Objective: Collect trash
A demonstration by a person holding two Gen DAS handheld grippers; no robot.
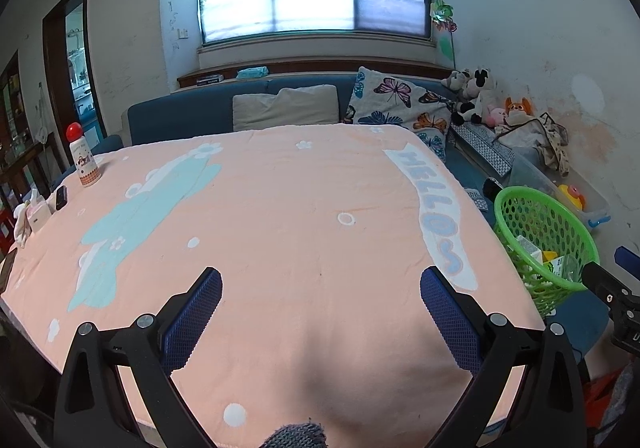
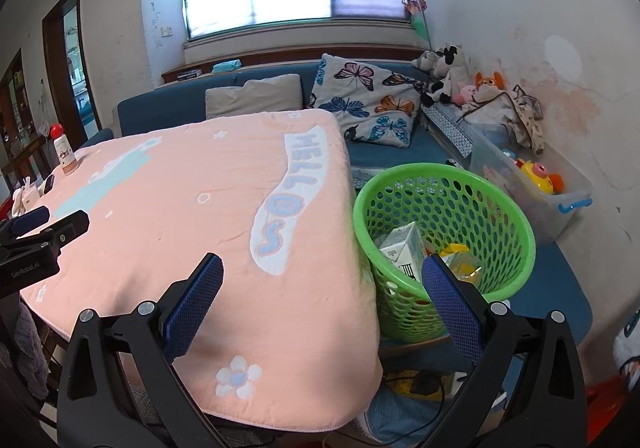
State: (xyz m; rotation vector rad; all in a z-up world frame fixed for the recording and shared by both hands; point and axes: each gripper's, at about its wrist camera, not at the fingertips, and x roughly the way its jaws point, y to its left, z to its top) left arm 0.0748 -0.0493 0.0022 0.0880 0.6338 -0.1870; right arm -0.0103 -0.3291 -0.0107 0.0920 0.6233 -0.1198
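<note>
Trash, a white carton (image 2: 402, 250) and yellow scraps (image 2: 460, 254), lies inside the green basket (image 2: 500, 207), which stands just beside the right edge of the pink cloth (image 2: 200, 207); no loose trash shows on the cloth. Right gripper (image 2: 322, 280) is nearer, the basket ahead and to its right; left gripper (image 1: 320, 294) hangs over the cloth's middle, basket well to its right. Both sets of fingers are spread and grasp nothing.

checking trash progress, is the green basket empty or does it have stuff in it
Not empty. The green basket beside the table holds a white carton and some yellow packaging; how full it is underneath cannot be told.
</note>
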